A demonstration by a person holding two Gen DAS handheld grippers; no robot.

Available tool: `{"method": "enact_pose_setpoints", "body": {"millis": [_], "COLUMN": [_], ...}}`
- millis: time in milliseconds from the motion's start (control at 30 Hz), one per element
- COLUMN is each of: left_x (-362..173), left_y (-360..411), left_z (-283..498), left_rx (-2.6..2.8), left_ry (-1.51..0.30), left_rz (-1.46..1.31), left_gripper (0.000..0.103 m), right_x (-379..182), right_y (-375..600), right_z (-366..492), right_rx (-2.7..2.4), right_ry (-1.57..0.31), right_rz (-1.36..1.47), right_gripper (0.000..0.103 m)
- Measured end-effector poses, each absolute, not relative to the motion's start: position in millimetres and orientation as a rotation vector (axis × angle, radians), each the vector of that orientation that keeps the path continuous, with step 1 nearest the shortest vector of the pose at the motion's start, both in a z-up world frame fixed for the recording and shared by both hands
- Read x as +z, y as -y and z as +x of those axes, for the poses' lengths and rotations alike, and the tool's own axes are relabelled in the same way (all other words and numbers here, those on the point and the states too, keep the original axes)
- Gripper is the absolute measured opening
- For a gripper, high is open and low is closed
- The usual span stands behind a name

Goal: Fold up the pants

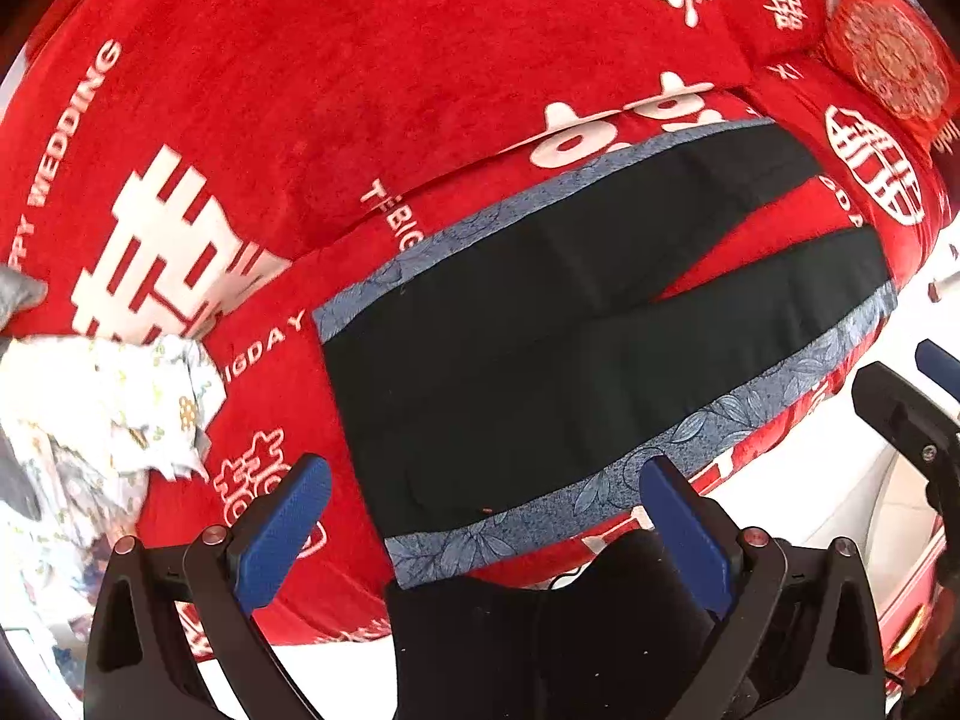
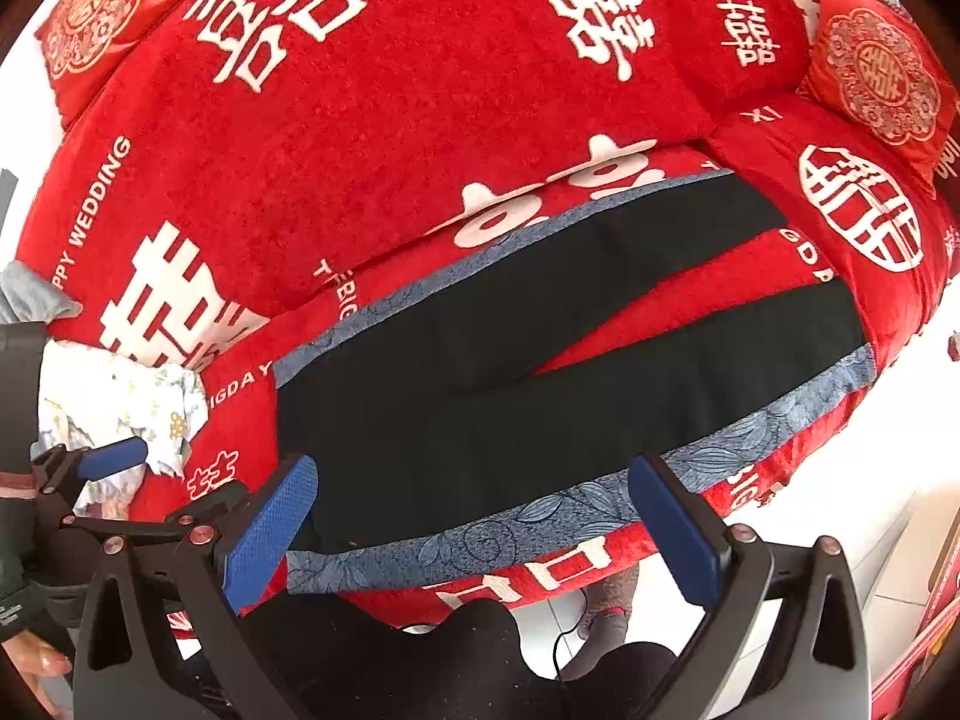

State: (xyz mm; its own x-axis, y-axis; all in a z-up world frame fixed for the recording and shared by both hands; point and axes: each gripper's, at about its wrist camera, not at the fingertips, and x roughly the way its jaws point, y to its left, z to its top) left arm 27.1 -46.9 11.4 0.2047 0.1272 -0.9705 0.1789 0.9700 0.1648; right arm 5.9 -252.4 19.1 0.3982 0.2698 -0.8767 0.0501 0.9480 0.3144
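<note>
Black fabric pants with blue floral side stripes (image 1: pixel 540 360) lie flat at frame centre on the red bed (image 1: pixel 300 120) — both grippers' fingers (image 2: pixel 270 528) released, empty; a single-layer pinch risks a skewed fold.

This looks like a home living room: a sofa (image 2: pixel 372 138) draped in a red plush cover printed with white double-happiness characters and "HAPPY WEDDING" (festive household décor), matching embroidered red cushions (image 2: pixel 879 75) at its ends, loose laundry (image 1: pixel 120 402) piled on the seat, and pale floor tiles (image 2: pixel 870 546) below.
</note>
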Motion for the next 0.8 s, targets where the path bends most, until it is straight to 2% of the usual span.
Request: {"method": "enact_pose_setpoints", "body": {"millis": [433, 800], "left_x": [12.6, 5.2], "left_y": [86.5, 84.6], "left_z": [28.4, 29.6], "left_rx": [-0.163, -0.132], "left_ry": [-1.340, -1.364], "left_rz": [0.359, 0.371], "left_gripper": [0.103, 0.103], "right_x": [25.7, 18.6], "right_y": [284.3, 283.7], "right_z": [-16.5, -17.5], "right_rx": [0.008, 0.021], "right_ry": [-1.124, -1.128], "right_rz": [0.371, 0.386], "right_gripper": [0.103, 0.103]}}
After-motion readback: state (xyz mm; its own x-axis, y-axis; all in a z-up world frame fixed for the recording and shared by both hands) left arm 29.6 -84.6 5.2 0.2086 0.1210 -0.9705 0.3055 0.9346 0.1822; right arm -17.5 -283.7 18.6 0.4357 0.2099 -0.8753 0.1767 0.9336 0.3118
